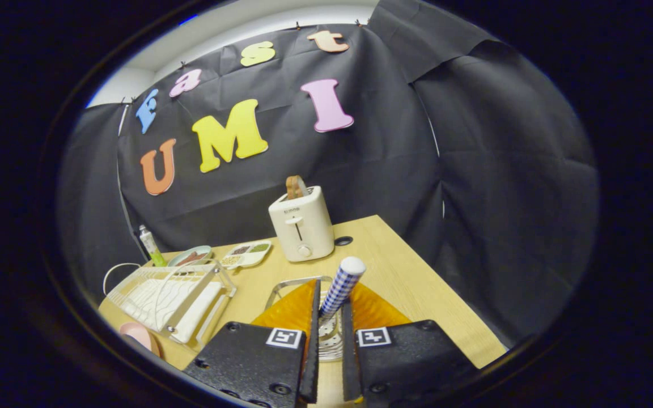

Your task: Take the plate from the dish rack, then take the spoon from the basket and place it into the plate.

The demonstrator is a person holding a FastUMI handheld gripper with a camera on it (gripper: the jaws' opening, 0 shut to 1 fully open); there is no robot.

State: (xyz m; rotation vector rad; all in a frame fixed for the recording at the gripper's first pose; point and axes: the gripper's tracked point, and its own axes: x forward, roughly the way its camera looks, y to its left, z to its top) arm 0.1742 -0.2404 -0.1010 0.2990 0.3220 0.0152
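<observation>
hand-held gripper (329, 326) is pinching the checked spoon handle (340, 288) over the basket (298, 283); lifting straight up should be clearing the rim before crossing to the pink plate (138, 335).

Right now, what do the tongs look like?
The tongs have two wide black textured plastic blocks with visible screws, each carrying a square black-and-white fiducial marker near its inner top corner. Two thin upright fingers stand close together between them. No cables visible.

Gripper (329, 317) closed on the checked spoon handle (340, 288), rising from the perforated basket (331, 339). Beyond the basket, a white toaster (301, 224) on the wooden table (411, 283); left of the basket, a dish rack (165, 297).
</observation>
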